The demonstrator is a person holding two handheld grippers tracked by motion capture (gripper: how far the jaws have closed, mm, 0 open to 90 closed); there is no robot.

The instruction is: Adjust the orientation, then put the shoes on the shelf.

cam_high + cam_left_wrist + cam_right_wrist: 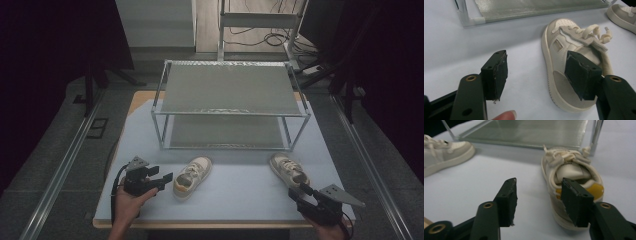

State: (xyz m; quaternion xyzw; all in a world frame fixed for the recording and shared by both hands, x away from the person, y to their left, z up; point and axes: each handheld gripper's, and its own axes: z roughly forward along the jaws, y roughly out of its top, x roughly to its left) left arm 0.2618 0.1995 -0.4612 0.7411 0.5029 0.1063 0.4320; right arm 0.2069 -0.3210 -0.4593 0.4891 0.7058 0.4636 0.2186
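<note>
Left gripper [165,178] – jaws apart, empty, just beside the left shoe [192,176]. Right gripper [300,189] – jaws apart, empty, near the right shoe [288,168].

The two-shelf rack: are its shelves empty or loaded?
Empty. Both shelves of the rack are bare; the two shoes sit on the table before it.

You are working in a lab-style recording bay, not a home: dark curtains [55,45] hang at 10 and 2 o'clock. Floor rails [65,165] flank your tabletop [240,200], and loose cables [270,37] trail across the floor at 12 o'clock.
</note>
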